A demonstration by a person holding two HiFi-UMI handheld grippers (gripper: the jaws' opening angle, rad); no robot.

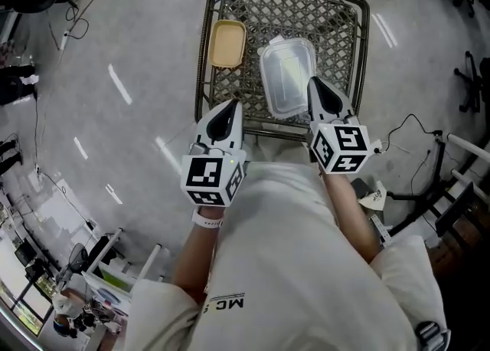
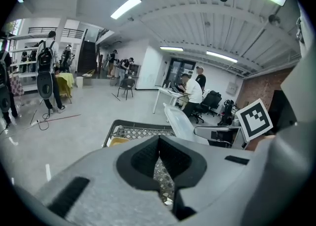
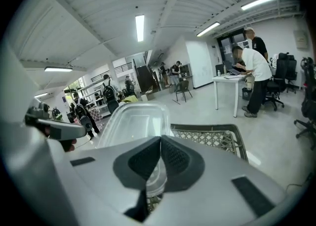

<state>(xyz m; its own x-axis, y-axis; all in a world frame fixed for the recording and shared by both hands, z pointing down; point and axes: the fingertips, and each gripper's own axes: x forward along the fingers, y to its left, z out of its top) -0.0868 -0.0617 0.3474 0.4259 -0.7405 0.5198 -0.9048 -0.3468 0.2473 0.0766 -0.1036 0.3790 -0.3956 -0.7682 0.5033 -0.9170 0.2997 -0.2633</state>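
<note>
Seen from above, a person stands at a wire basket (image 1: 205,43) on a grey floor (image 1: 138,58), with a pair of tongs in each hand.

The right tongs (image 1: 314,87) are closed on the near rim of a clear tub (image 1: 285,77). The tub lies over the right half of the basket. The right gripper view shows the pads pinching the thin rim, and the tub's hollow faces the camera and slopes away. I cannot tell whether its far end touches the mesh.

The left tongs (image 1: 230,108) are closed with nothing between them. They hover over the basket's near left edge. A yellow tub (image 1: 227,43) lies in the basket's far left part, just beside the clear one.

The clear tub looks light, thin-walled and slick, so it will probably flex. The rolled rim seems its stiffest part and the best place to grip. Held at one edge, it may swing or slip. A hard squeeze could crack it.
</note>
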